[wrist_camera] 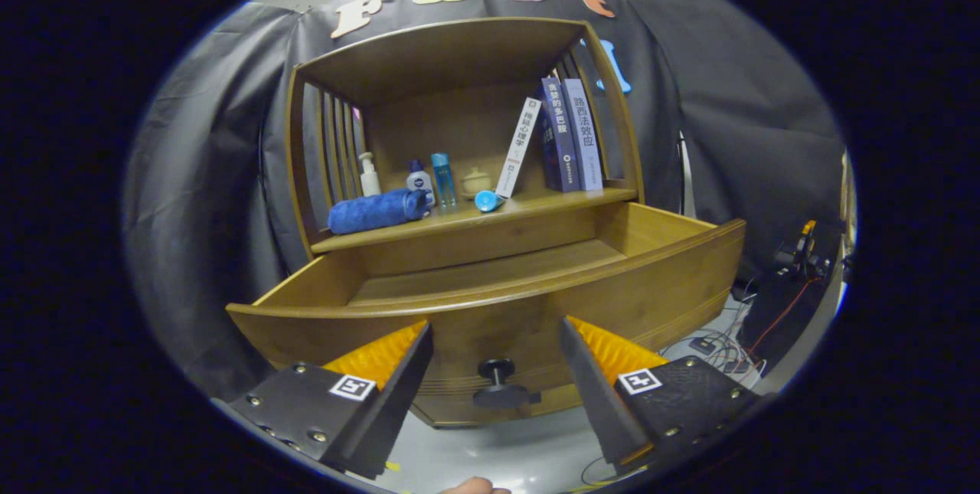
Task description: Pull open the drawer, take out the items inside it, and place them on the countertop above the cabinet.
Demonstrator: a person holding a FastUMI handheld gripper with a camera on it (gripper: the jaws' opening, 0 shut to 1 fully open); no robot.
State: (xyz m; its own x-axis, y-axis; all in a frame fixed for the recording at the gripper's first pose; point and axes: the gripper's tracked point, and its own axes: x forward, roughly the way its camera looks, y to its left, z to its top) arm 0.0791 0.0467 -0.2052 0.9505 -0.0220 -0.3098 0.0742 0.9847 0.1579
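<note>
Between the spread fingers of the gripper (496, 329), which stand wide apart and hold nothing, sits the dark round knob (498, 381) of the drawer (651, 279). That drawer is pulled out toward the near side from the wooden cabinet (459, 57), and what shows of its floor (482, 273) is bare wood; the near strip behind the front panel is hidden.

Above the drawer, on the countertop (536, 207), things stand in a row. Far left lies a rolled blue towel (377, 211). Behind it stands a white pump bottle (369, 175), then a small white bottle with a blue cap (418, 180) and a clear blue bottle (443, 180). Right of these sits a small pale lidded pot (475, 181), with a bright blue item (488, 201) lying just in front of it at the shelf's edge. A white book (518, 147) leans rightward against two upright blue books (570, 134) at the right end.
</note>
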